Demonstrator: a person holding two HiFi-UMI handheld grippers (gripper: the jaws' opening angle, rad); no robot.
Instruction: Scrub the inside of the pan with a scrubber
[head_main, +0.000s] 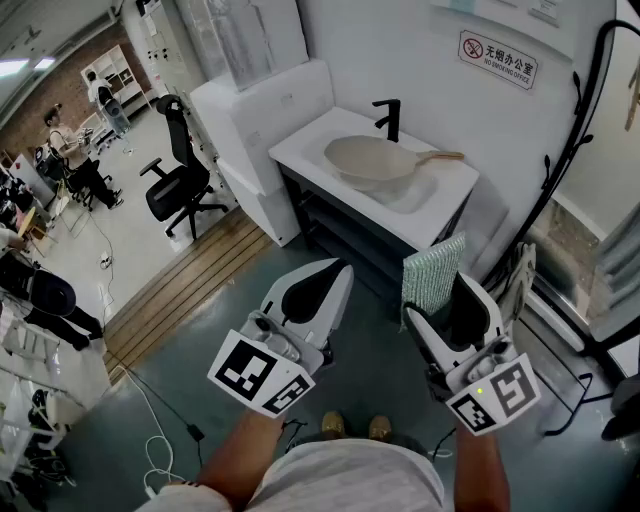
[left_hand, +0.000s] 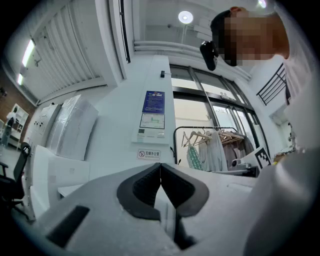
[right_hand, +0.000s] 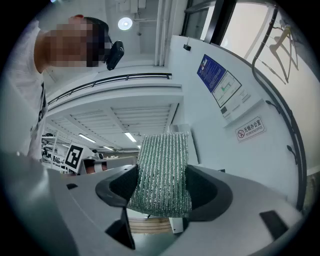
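A beige pan (head_main: 370, 160) with a wooden handle (head_main: 440, 155) lies in the basin of a white sink counter (head_main: 452, 205) ahead of me. Both grippers are held low and well short of it. My right gripper (head_main: 447, 300) is shut on a green ribbed scrubber (head_main: 433, 273), which stands up between its jaws; in the right gripper view the scrubber (right_hand: 163, 172) fills the gap between the black pads. My left gripper (head_main: 335, 275) is shut with nothing in it; its black pads (left_hand: 145, 187) meet in the left gripper view.
A black faucet (head_main: 388, 118) stands at the back of the sink counter. A white box-shaped unit (head_main: 260, 130) sits left of it. A black office chair (head_main: 180, 180) stands farther left. Black stand tubing (head_main: 575, 140) rises at the right. Cables (head_main: 160, 420) trail on the floor.
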